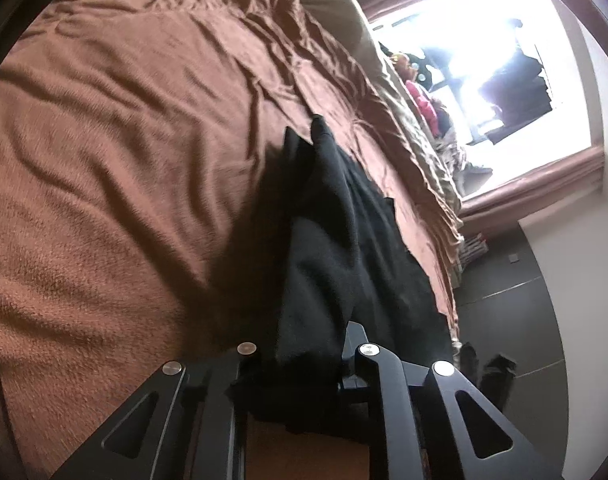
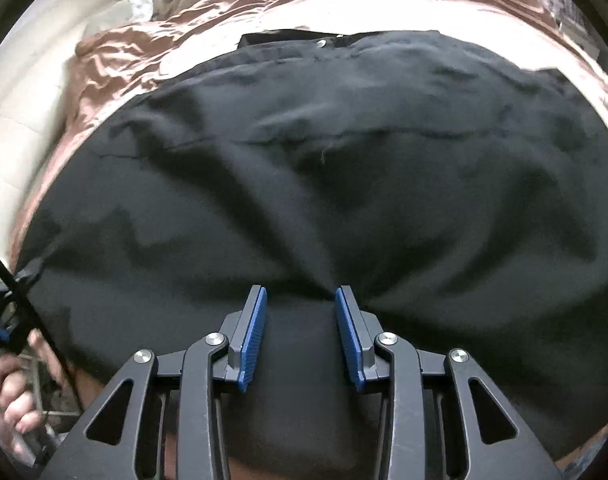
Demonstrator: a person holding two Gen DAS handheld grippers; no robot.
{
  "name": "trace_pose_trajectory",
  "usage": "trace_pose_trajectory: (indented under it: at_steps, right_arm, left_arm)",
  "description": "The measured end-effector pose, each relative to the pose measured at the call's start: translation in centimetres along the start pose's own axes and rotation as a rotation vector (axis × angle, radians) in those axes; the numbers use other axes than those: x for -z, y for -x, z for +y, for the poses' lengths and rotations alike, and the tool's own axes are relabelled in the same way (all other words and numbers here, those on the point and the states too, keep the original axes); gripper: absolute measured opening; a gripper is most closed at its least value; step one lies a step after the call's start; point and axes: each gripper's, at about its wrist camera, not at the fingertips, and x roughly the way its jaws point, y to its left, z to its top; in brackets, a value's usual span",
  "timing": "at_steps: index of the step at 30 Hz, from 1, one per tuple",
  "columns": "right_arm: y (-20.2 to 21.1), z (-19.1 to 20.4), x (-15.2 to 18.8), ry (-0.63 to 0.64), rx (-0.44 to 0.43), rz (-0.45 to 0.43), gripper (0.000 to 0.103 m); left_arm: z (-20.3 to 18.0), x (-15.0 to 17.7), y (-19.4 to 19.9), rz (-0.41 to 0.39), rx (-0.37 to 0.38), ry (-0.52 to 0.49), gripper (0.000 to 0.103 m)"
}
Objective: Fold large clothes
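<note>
A large black garment (image 1: 344,240), trousers with a waistband button (image 2: 323,43), lies on a brown bedspread (image 1: 123,160). In the left wrist view a bunched edge of it rises off the bed into my left gripper (image 1: 299,360), which is shut on it; the cloth hides the fingertips. In the right wrist view the black garment (image 2: 344,160) is spread wide. My right gripper (image 2: 299,292) points down at its near edge. The blue pads (image 2: 252,340) stand a little apart with a gathered fold pinched between them, and creases fan out from that spot.
The bedspread (image 2: 115,52) is rumpled around the garment, with pale bedding (image 2: 15,120) at the left. A beige pillow (image 1: 336,12), a bright window (image 1: 484,60) and dark floor tiles (image 1: 516,320) lie beyond the bed's edge. A person's hand (image 2: 11,404) shows at lower left.
</note>
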Motion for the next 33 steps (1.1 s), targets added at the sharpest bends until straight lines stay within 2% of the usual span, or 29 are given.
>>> trace_pose_trajectory:
  at_steps: [1,5,9,11,14,18,23,25,27,29,33]
  right_arm:
    - [-0.4,0.2,-0.6,0.006,0.011,0.000,0.032]
    - [-2.0,-0.1,-3.2,-0.045,0.034,-0.015,0.018]
    - [-3.1,-0.3,-5.0,-0.093,0.009,-0.022,0.017]
    - [-3.6,-0.8,-6.0,-0.111,-0.006,-0.032,0.017]
    - [-4.7,-1.5,-7.5,-0.143,-0.035,-0.042,0.017]
    - [-5.8,-2.6,-9.2,-0.192,-0.091,-0.060,0.017]
    - [-7.1,-3.2,-11.2,-0.202,-0.096,-0.085,0.017]
    - [-7.3,-3.4,-11.4,-0.204,-0.098,-0.095,0.017]
    - [-6.9,-3.5,-11.3,-0.205,-0.100,-0.101,0.012]
    - [-5.9,-3.8,-10.5,-0.227,-0.104,-0.101,0.011]
    - [-3.0,-3.5,-9.0,-0.216,-0.144,-0.108,0.011]
  left_arm:
    - [-0.3,0.0,0.1,-0.003,-0.002,-0.006,0.018]
    - [-0.4,0.3,-0.2,-0.006,-0.017,0.006,0.018]
    - [0.4,0.4,-1.0,0.008,-0.047,0.050,0.020]
    - [0.5,0.6,-1.1,0.012,-0.069,0.046,0.028]
    - [0.3,0.7,-1.1,0.016,-0.065,0.038,0.036]
    - [0.5,0.9,-1.7,0.014,-0.103,0.035,0.036]
    - [1.2,1.1,-2.3,0.015,-0.129,0.059,0.036]
    - [1.2,1.0,-2.4,0.015,-0.134,0.065,0.035]
    - [1.4,0.9,-2.6,0.017,-0.131,0.083,0.028]
    - [1.1,0.7,-2.4,0.012,-0.116,0.096,0.020]
    - [-0.1,0.5,-1.3,-0.015,-0.072,0.088,0.016]
